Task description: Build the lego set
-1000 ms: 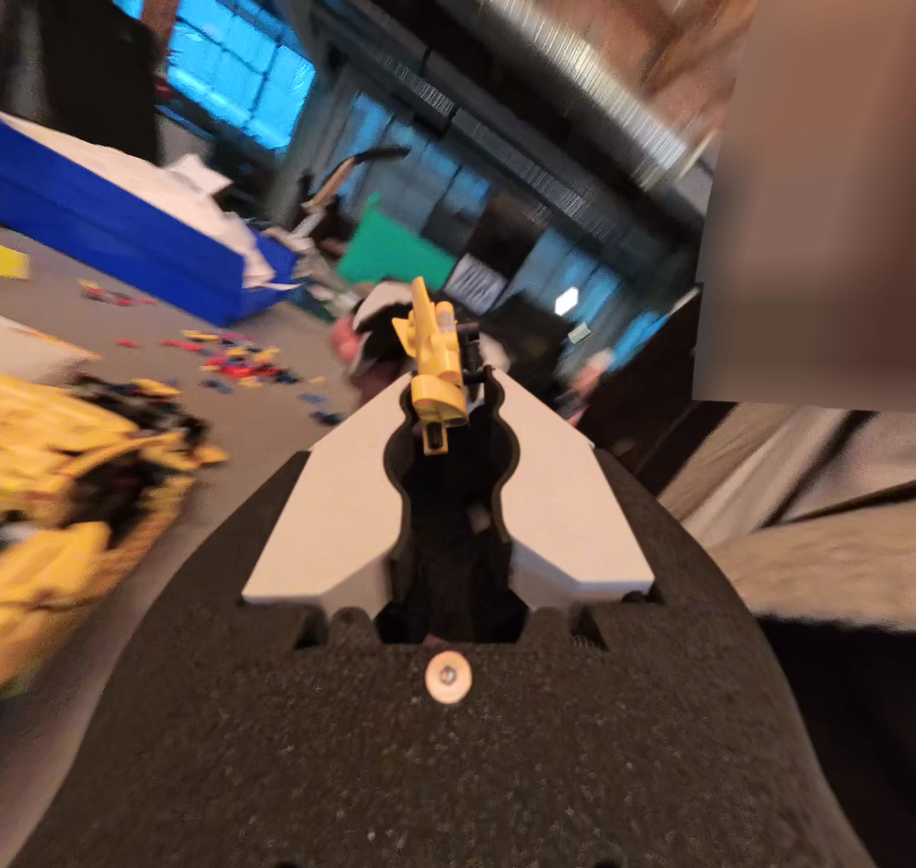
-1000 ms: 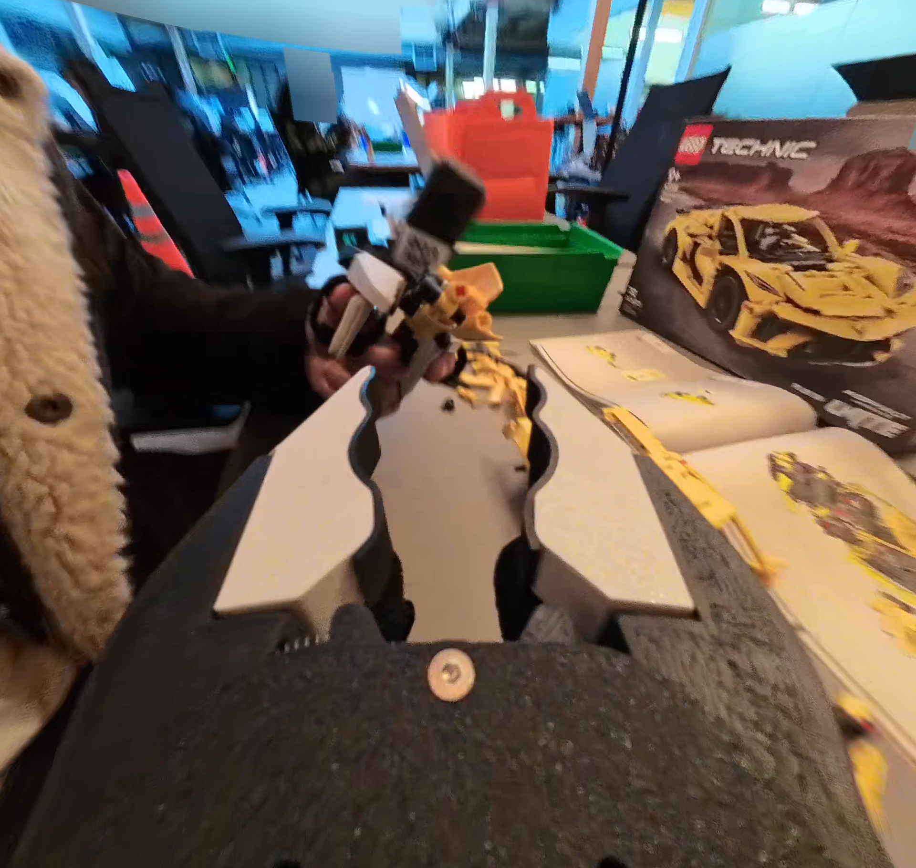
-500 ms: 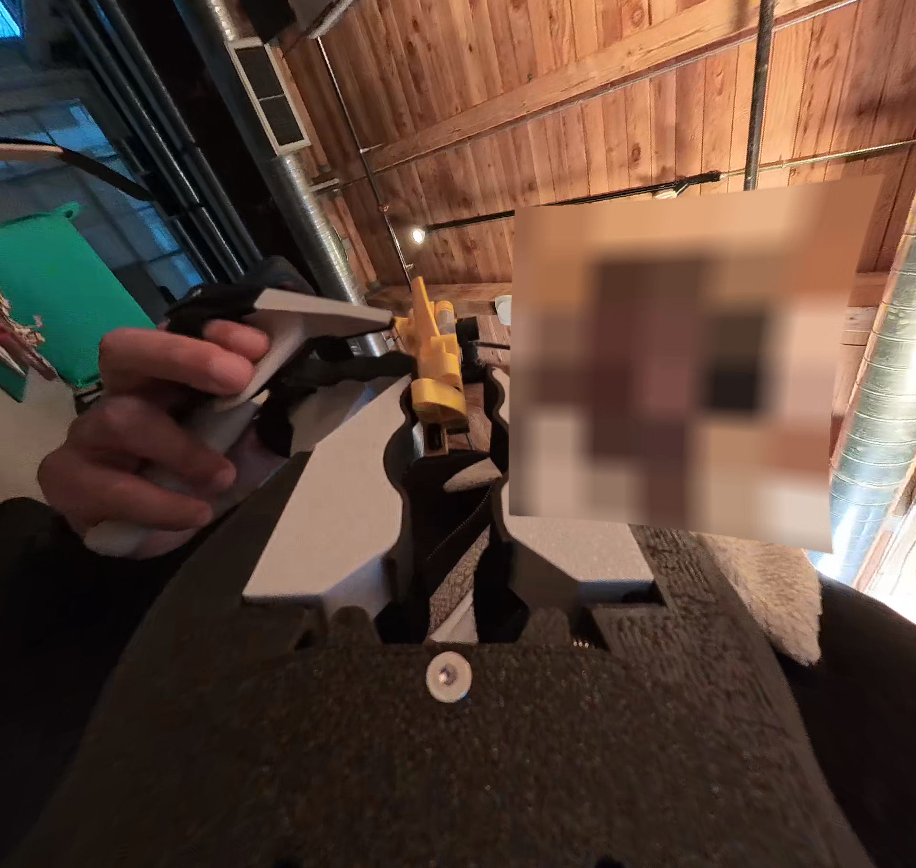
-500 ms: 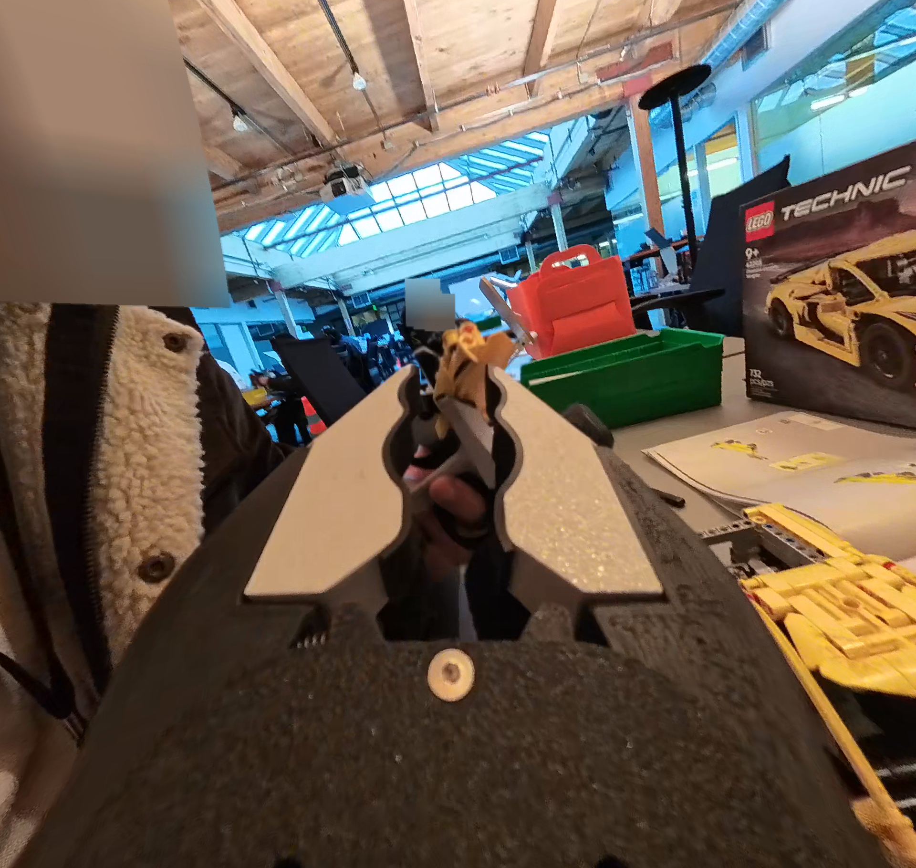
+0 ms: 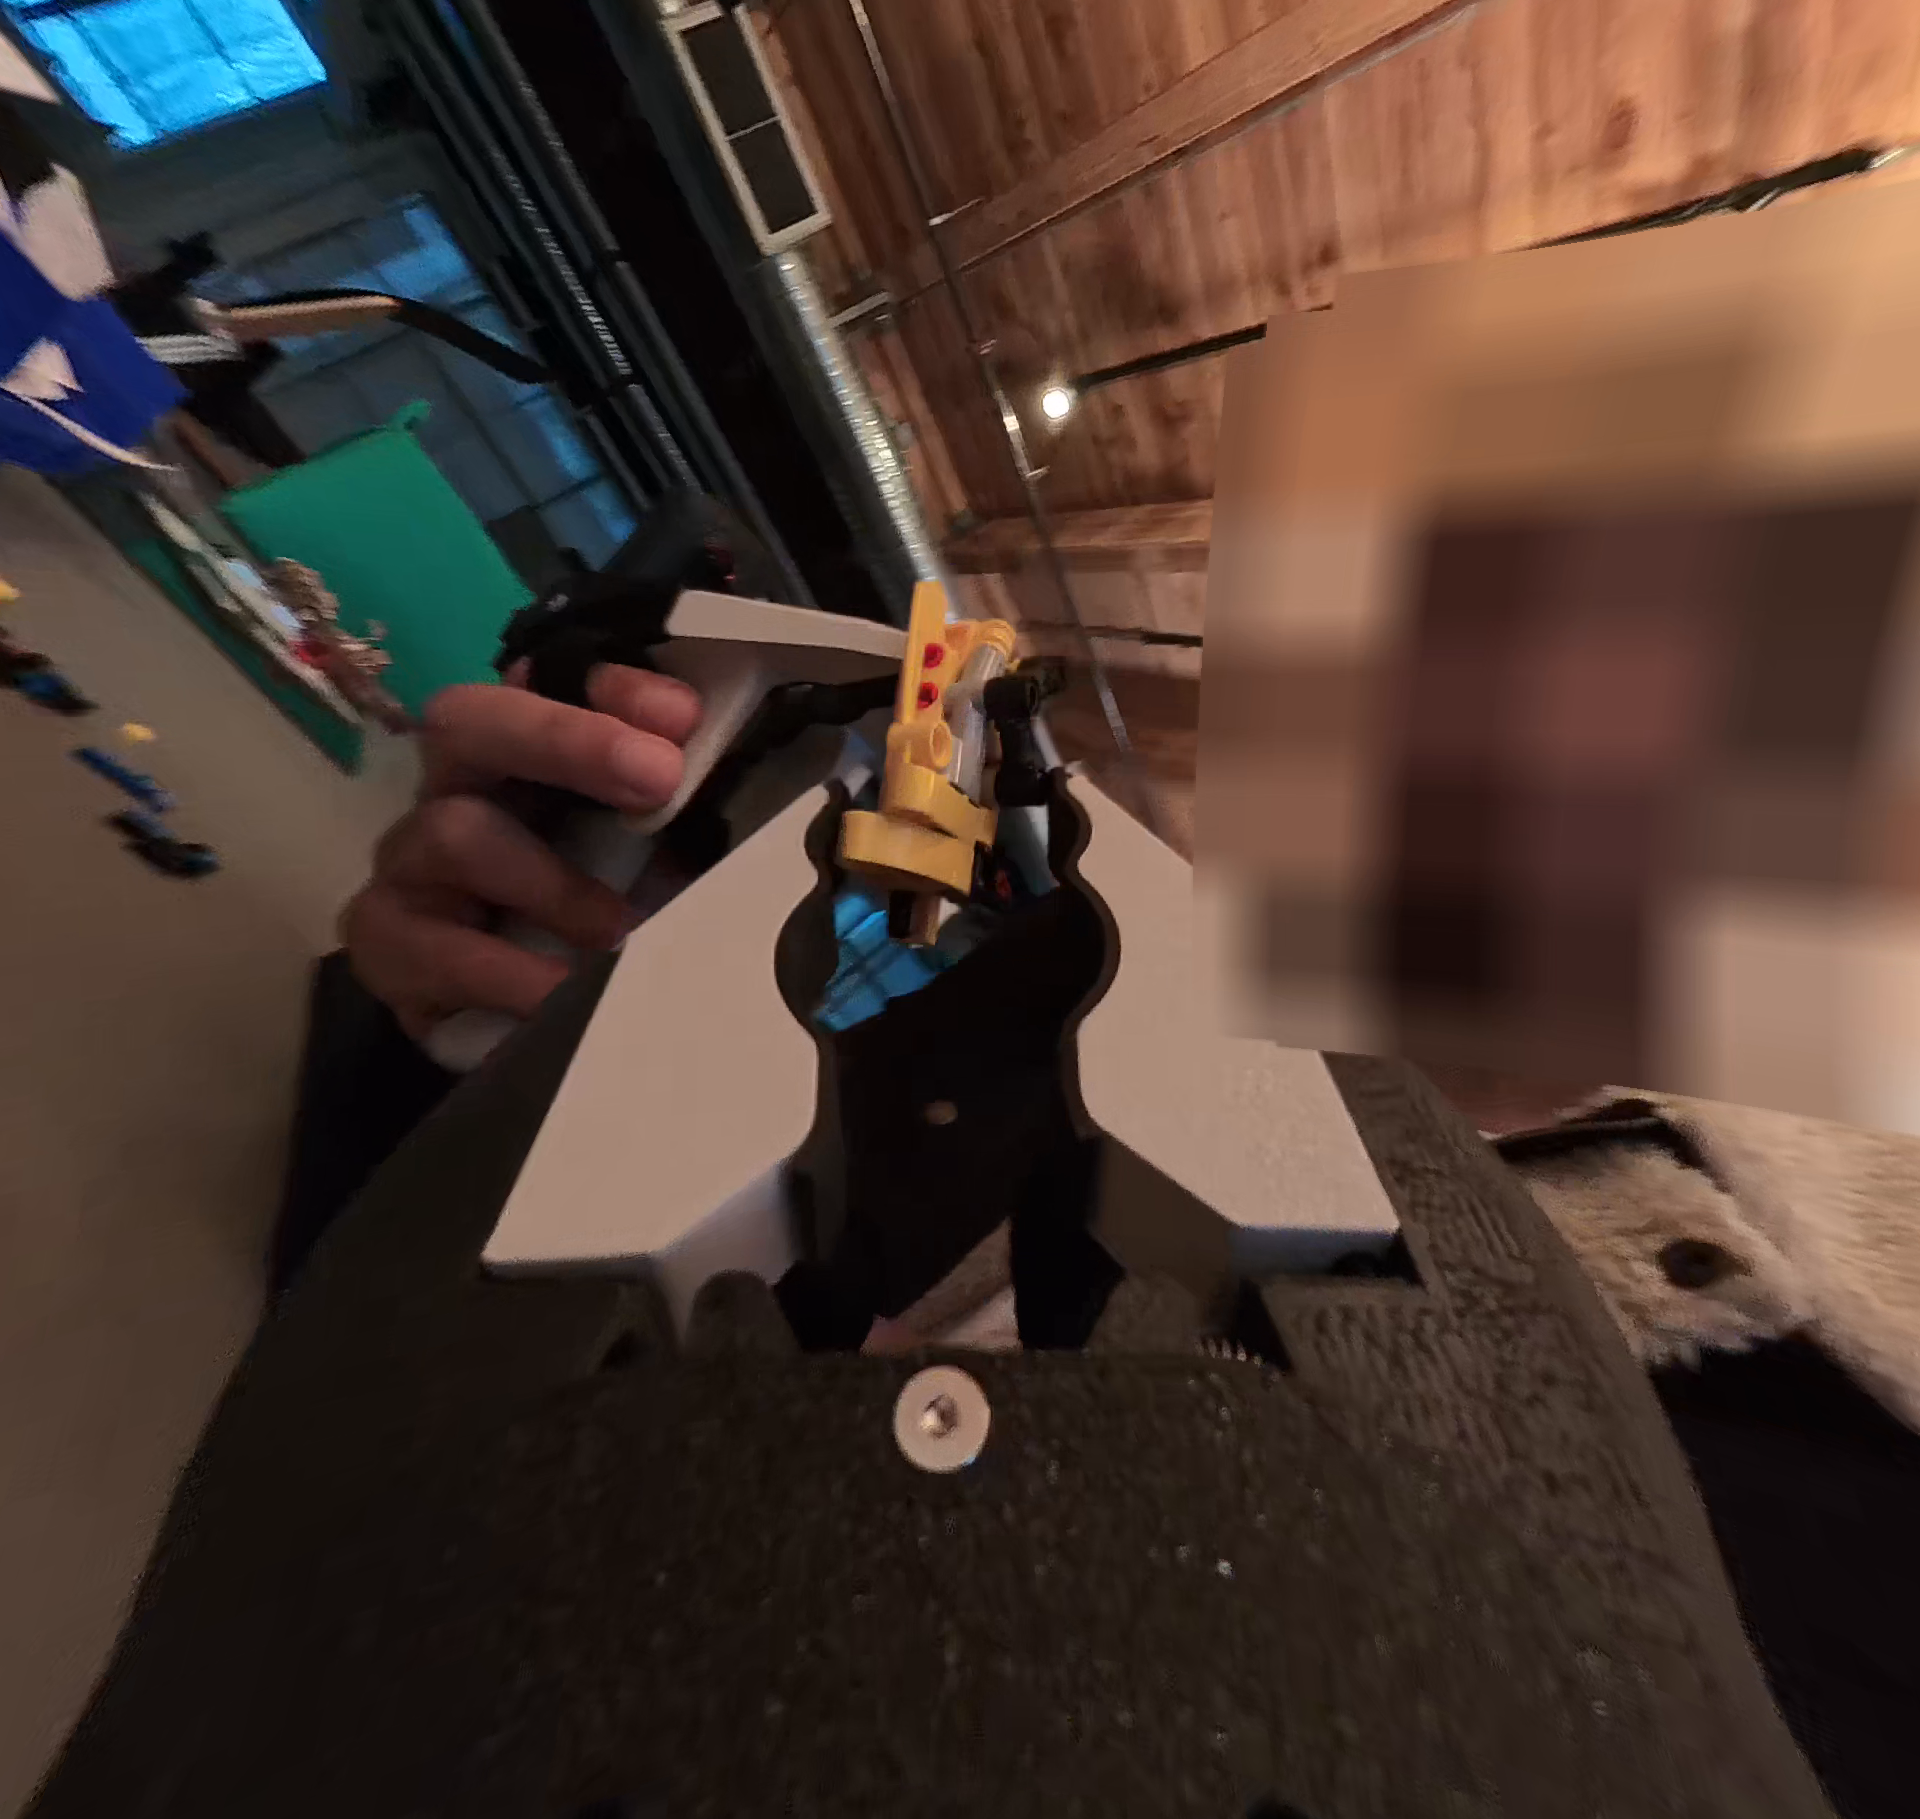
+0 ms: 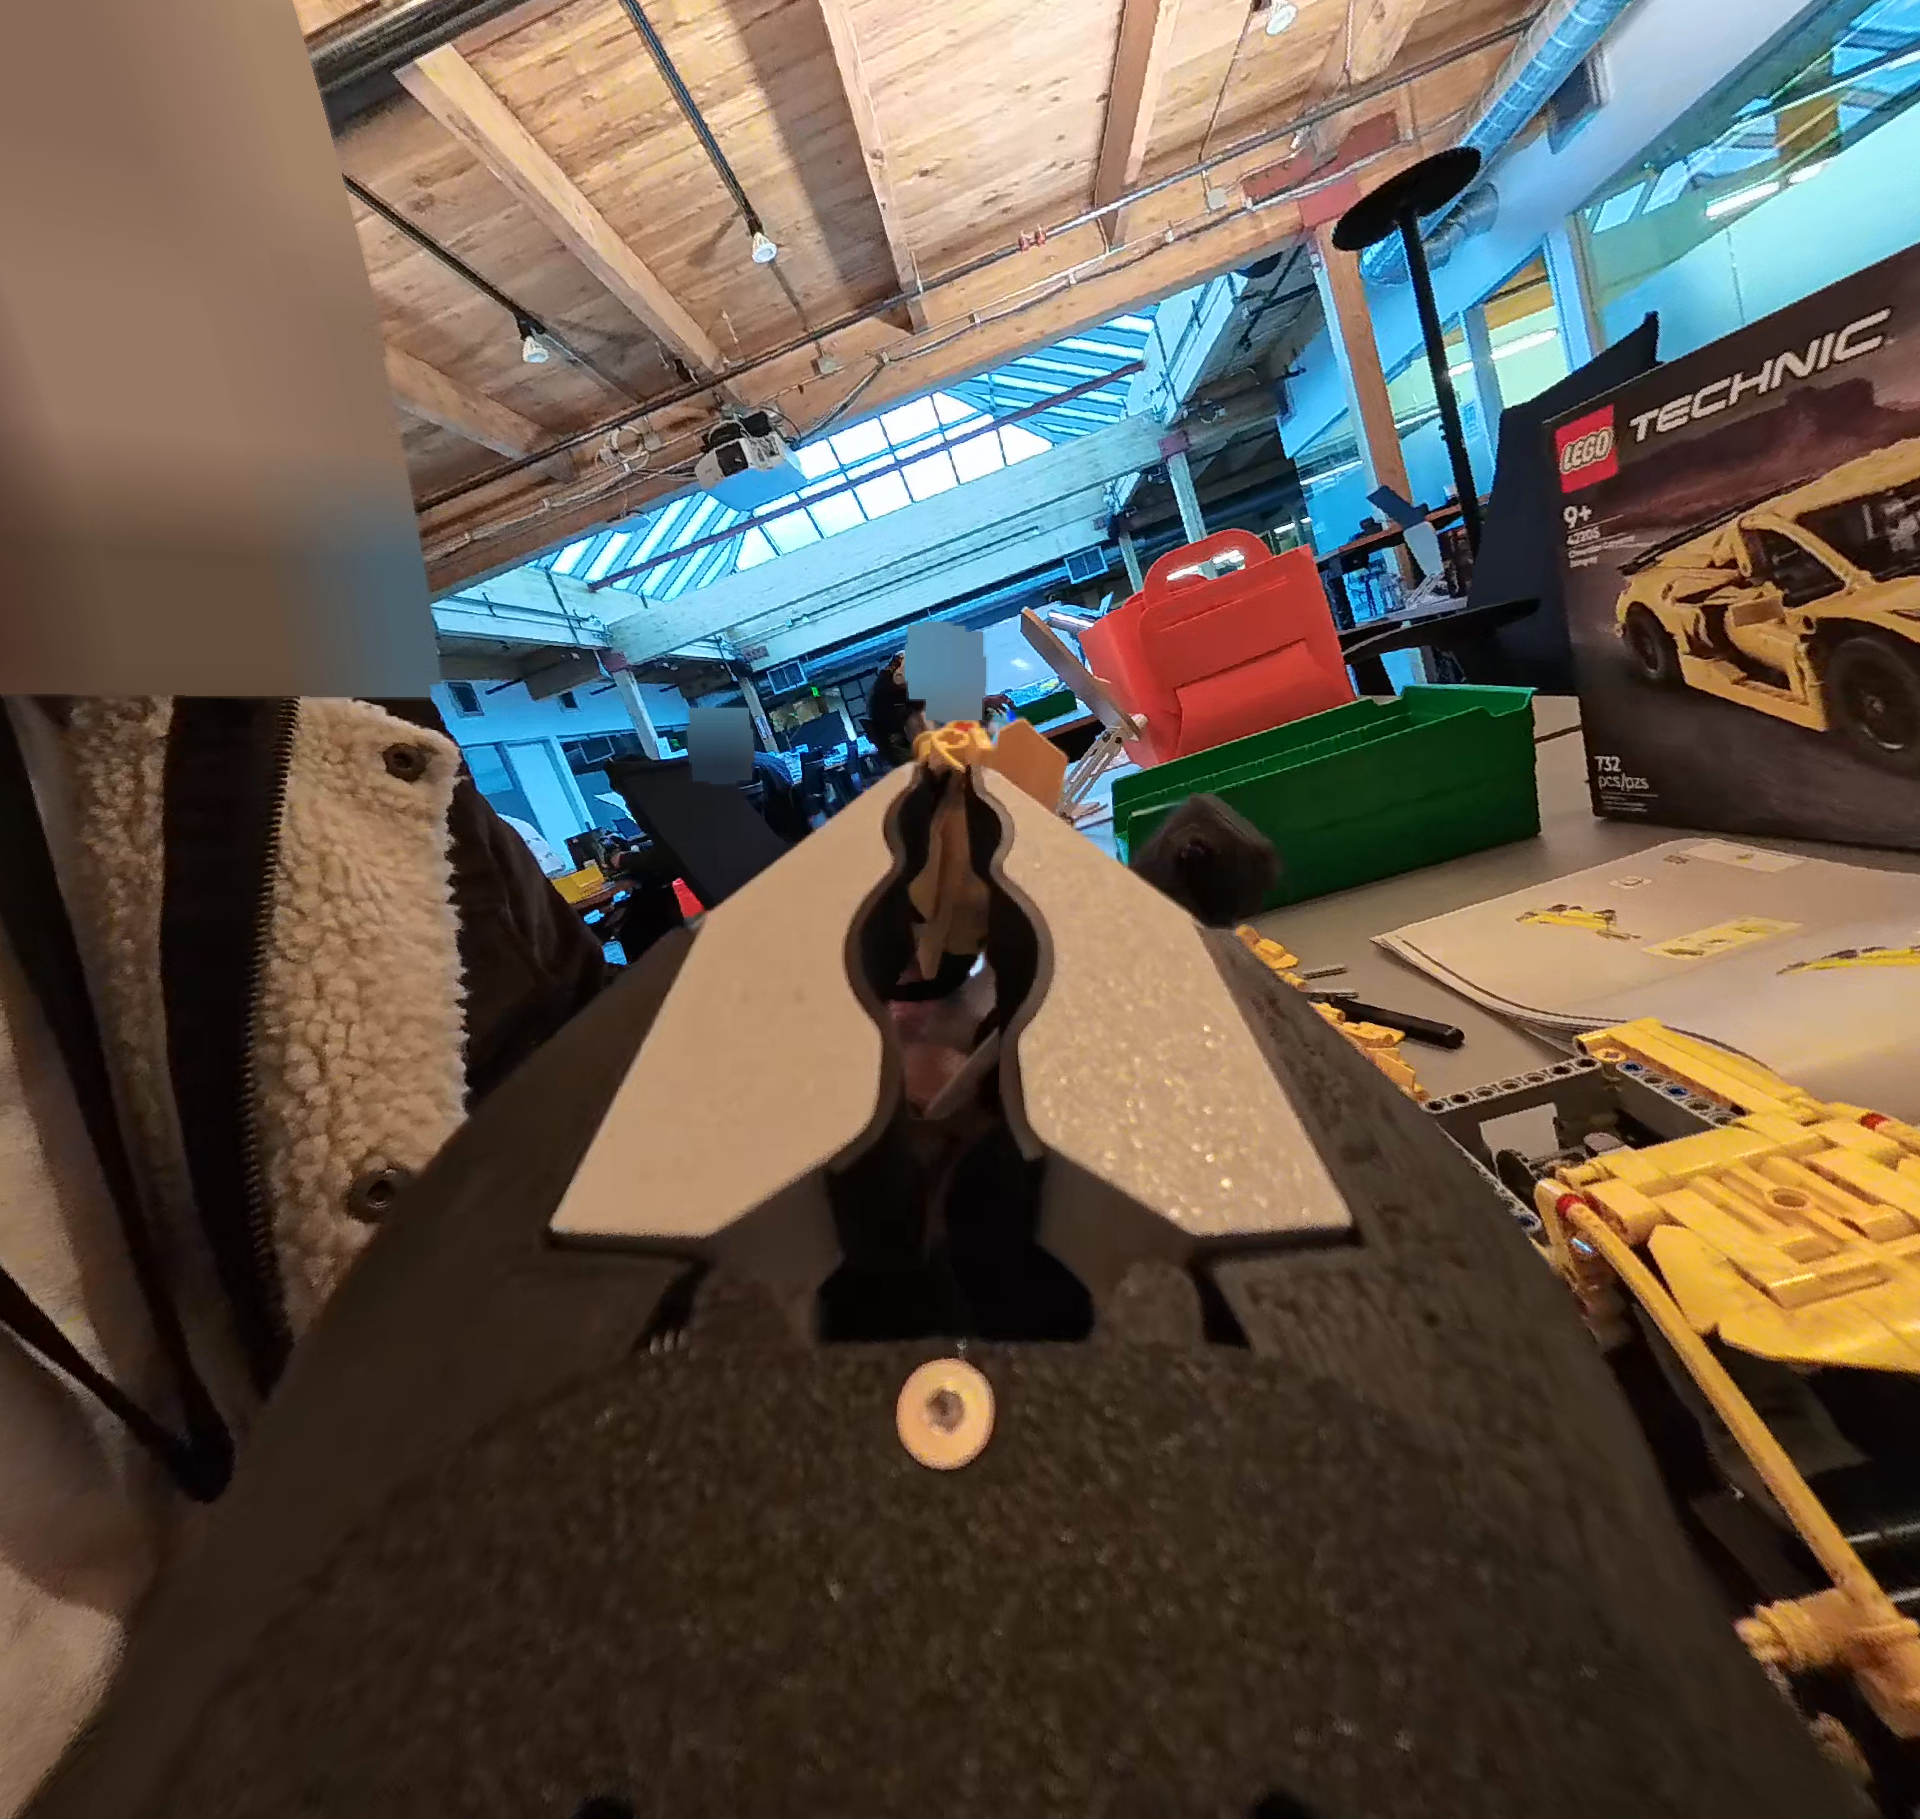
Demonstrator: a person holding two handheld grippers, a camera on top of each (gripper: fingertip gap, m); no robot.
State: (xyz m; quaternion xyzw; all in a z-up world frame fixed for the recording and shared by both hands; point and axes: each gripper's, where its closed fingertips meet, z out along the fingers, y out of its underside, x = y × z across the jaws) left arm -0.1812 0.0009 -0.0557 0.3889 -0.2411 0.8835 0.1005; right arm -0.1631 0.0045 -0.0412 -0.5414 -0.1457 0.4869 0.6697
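Note:
A small yellow Lego sub-assembly (image 5: 920, 813) with red pins and a black connector is held up in the air. My left gripper (image 5: 945, 793) is shut on its lower end. My right gripper (image 6: 948, 767) is shut on the upper end of the same yellow sub-assembly (image 6: 951, 746). In the left wrist view the right gripper's white finger (image 5: 790, 637) comes in from the left, with a hand (image 5: 520, 834) on its handle. The partly built yellow car (image 6: 1714, 1229) lies on the table at the right.
On the grey table (image 6: 1621, 844) stand the set's box (image 6: 1745, 606), a green bin (image 6: 1351, 793) and a red bag (image 6: 1226, 657). An open instruction booklet (image 6: 1662, 948) and a black pen (image 6: 1392, 1016) lie near the car. Loose pieces (image 5: 145, 813) lie far left.
Both grippers have tilted up from the table toward the ceiling. The right gripper was open a second ago and has closed on the yellow sub-assembly that the left gripper holds.

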